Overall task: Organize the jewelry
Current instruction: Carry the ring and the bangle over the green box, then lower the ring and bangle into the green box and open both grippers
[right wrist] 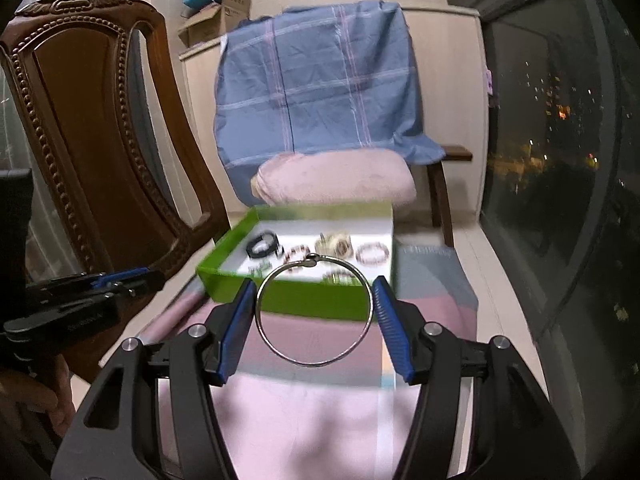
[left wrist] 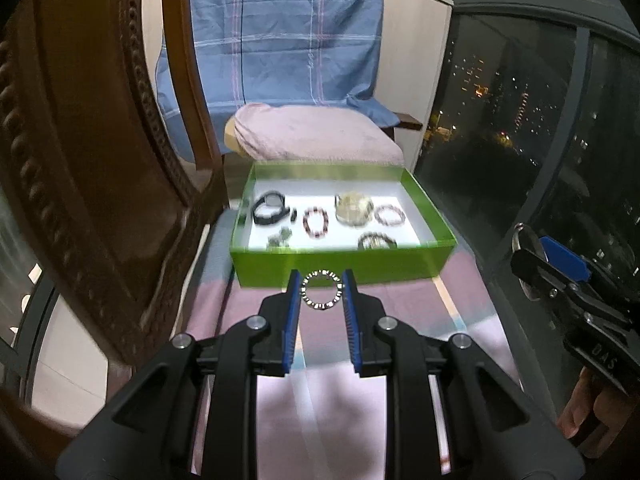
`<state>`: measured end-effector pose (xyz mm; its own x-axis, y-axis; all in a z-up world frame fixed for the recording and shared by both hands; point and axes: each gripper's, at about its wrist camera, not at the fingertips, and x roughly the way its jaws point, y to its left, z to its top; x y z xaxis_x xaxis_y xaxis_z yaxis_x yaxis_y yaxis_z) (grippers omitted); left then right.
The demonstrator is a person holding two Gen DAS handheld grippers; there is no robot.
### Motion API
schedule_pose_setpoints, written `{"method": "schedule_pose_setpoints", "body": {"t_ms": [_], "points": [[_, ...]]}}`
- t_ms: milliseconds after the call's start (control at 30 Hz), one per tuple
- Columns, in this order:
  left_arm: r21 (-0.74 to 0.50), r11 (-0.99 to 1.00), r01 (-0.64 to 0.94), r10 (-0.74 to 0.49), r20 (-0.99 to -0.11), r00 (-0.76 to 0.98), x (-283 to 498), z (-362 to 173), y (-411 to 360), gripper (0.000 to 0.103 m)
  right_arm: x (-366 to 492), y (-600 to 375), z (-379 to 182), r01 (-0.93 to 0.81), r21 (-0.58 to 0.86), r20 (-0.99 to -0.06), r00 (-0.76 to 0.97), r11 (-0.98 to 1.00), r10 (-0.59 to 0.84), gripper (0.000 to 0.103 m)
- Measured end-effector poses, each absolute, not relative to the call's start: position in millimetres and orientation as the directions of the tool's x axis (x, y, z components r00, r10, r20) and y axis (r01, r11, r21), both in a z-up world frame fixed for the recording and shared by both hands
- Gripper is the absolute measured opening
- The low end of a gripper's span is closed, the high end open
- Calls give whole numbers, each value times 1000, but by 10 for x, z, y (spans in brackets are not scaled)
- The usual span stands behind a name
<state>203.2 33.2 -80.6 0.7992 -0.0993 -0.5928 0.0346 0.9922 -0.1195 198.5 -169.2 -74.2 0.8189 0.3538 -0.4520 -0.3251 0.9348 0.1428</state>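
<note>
A green box (left wrist: 340, 266) with a white floor holds several bracelets and a black watch (left wrist: 269, 208). Just short of its near wall, my left gripper (left wrist: 321, 291) is shut on a small sparkly ring-shaped bracelet (left wrist: 304, 294), pinched between the blue pads. In the right wrist view my right gripper (right wrist: 314, 312) is shut on a large thin silver bangle (right wrist: 280, 354), held upright in front of the green box (right wrist: 316, 304). The right gripper (left wrist: 560, 272) also shows at the right edge of the left wrist view, and the left gripper (right wrist: 132, 280) at the left edge of the right wrist view.
The box rests on a pink and grey cloth (left wrist: 320, 360) over a narrow surface. A carved wooden chair (right wrist: 92, 128) stands at the left. Behind the box lie a pink cushion (left wrist: 316, 132) and a blue checked sheet (left wrist: 280, 32). A dark window (right wrist: 560, 140) runs along the right.
</note>
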Motion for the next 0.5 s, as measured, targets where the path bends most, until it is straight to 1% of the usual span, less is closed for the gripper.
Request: {"method": "schedule_pose_setpoints", "body": {"t_ms": [100, 200, 333, 500], "points": [[-112, 993, 33, -91, -567, 819, 2317, -709, 321, 21, 2287, -1584, -638, -342, 122, -402, 841, 932, 361, 59], [-132, 991, 31, -101, -562, 821, 2717, -704, 330, 21, 2629, -1553, -653, -313, 149, -389, 853, 938, 347, 59], [-168, 986, -3, -100, -602, 792, 3210, -905, 372, 21, 3088, -1483, -817, -272, 163, -415, 853, 948, 316, 59], [-168, 986, -26, -87, -632, 770, 3537, -1101, 392, 21, 3469, -1463, -1055, -224, 151, -466, 843, 963, 270, 59]]}}
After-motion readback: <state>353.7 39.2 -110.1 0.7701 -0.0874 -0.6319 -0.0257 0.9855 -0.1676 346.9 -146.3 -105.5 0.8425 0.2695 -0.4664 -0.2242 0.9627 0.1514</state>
